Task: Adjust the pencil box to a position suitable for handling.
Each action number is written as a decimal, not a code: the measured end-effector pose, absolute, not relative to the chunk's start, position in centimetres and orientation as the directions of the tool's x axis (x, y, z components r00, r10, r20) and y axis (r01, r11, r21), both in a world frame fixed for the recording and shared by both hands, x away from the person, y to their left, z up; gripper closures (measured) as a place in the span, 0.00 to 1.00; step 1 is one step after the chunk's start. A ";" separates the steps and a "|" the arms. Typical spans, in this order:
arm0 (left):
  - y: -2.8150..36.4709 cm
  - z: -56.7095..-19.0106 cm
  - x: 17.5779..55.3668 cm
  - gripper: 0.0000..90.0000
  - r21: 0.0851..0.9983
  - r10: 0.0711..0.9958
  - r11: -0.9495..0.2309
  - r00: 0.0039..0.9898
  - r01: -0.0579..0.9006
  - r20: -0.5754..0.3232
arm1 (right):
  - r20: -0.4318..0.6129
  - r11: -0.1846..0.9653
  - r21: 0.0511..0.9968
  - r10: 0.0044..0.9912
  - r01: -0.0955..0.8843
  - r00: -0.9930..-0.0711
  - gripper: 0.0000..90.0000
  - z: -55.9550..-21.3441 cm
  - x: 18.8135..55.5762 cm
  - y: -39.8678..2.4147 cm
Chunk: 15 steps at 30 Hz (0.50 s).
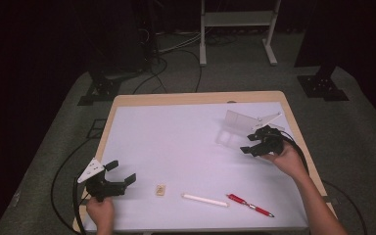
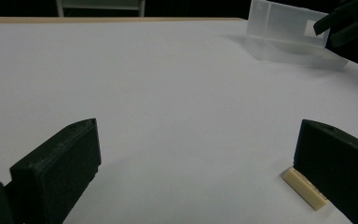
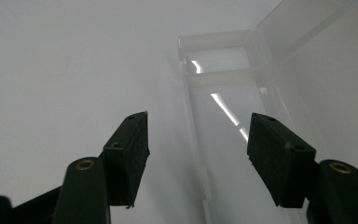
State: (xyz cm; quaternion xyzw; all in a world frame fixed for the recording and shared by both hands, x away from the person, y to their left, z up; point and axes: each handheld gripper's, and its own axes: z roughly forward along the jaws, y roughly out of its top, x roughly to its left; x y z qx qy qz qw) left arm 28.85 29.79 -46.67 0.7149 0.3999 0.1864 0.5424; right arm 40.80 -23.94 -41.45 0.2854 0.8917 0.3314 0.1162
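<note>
Right gripper, high view: right gripper [image 1: 252, 144] sits at the right side of the table [image 1: 127, 100], held in the right hand [image 1: 288, 159]; its jaws stand apart and point left toward the box [image 1: 232, 128].
Box, high view: clear plastic, lid open and standing up, on the far right part of the white mat [image 1: 176, 147]; the right gripper's tips are just beside its right end; whether they touch it I cannot tell.
Left gripper, high view: left gripper [image 1: 123, 172] rests at the near left corner in the left hand [image 1: 100, 213], jaws wide apart, nothing between them.
Other things, high view: a small eraser [image 1: 160, 190] lies just right of the left gripper; a white stick [image 1: 205, 199] and a red pen [image 1: 250, 205] lie in a row near the front edge, well apart from the box.
Left gripper view: both jaws stand wide apart over bare mat [image 2: 168, 93]; the eraser [image 2: 304, 188] lies at the foot of the right-hand jaw, close to it; the box [image 2: 284, 30] is far off at the upper right, with the right gripper [image 2: 335, 25] beside it.
Right gripper view: jaws are partly open and hold nothing; the box [image 3: 223, 107] lies open ahead, its long tray running up between and beyond the jaws, its lid [image 3: 326, 70] rising at the right; the pads are clear of the plastic.
</note>
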 end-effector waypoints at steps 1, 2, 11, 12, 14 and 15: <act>29.8 -46.7 28.9 0.00 0.925 0.774 -0.091 0.611 0.370 -0.168 | -0.019 0.621 0.652 0.586 0.434 -0.810 0.44 -41.6 41.0 -23.8; 29.8 -46.7 28.9 0.00 0.924 0.773 -0.089 0.611 0.372 -0.172 | -0.011 0.627 0.641 0.583 0.442 -0.812 0.46 -41.8 41.2 -23.7; 29.7 -46.7 28.8 0.00 0.924 0.769 -0.094 0.617 0.371 -0.170 | -0.014 0.695 0.547 0.565 0.467 -0.825 0.67 -43.7 42.2 -23.3; 29.7 -46.7 28.8 0.00 0.924 0.769 -0.094 0.617 0.371 -0.169 | -0.010 0.699 0.541 0.561 0.467 -0.828 0.67 -43.9 42.2 -23.3; 29.7 -46.7 28.9 0.00 0.925 0.767 -0.090 0.619 0.370 -0.172 | -0.015 0.707 0.526 0.563 0.473 -0.826 0.72 -44.1 42.3 -23.3; 29.7 -46.7 28.8 0.00 0.925 0.767 -0.090 0.618 0.370 -0.172 | -0.006 0.708 0.525 0.558 0.472 -0.830 0.74 -44.2 42.3 -23.3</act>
